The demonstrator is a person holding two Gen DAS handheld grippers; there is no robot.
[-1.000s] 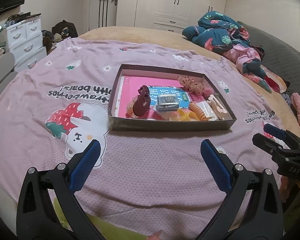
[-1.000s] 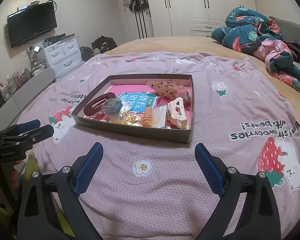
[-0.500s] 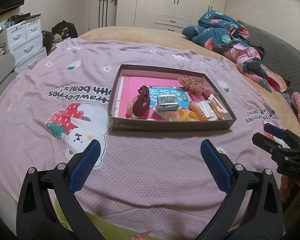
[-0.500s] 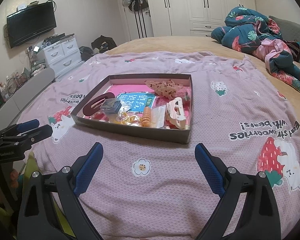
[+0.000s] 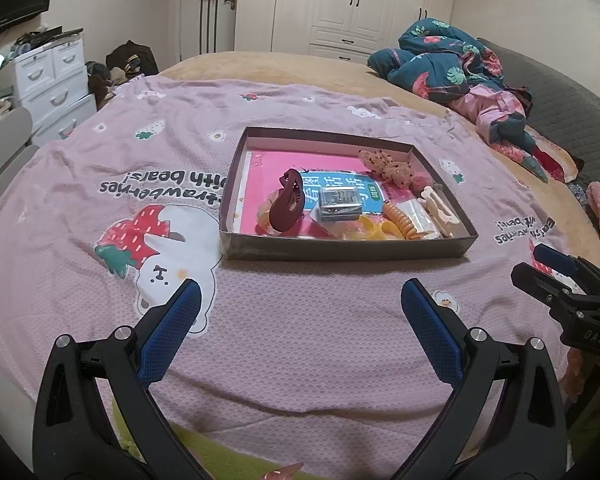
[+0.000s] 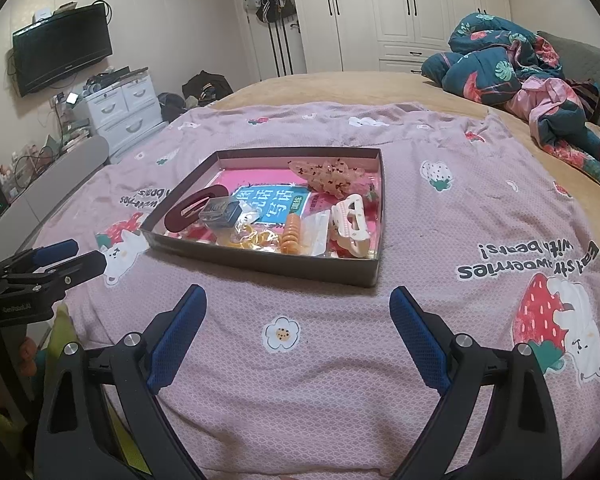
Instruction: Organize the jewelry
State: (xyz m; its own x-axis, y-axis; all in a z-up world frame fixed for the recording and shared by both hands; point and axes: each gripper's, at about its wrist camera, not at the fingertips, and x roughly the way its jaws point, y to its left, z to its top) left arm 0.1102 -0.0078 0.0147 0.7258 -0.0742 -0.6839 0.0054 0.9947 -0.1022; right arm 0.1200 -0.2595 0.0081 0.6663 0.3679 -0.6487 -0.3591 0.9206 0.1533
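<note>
Already, clips and hair ties are gathered in the tray (image 5: 346, 254), while both grippers (image 5: 300, 312) (image 6: 298, 316) are held wide, empty.

Shallow brown tray (image 5: 340, 250) holds maroon hair clip (image 5: 286, 204), white claw clip (image 6: 350, 220), orange coil tie (image 6: 291, 234).

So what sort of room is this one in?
A home bedroom: a bed under a strawberry-bear sheet, a bundled quilt, white wardrobes and a wall TV.
</note>
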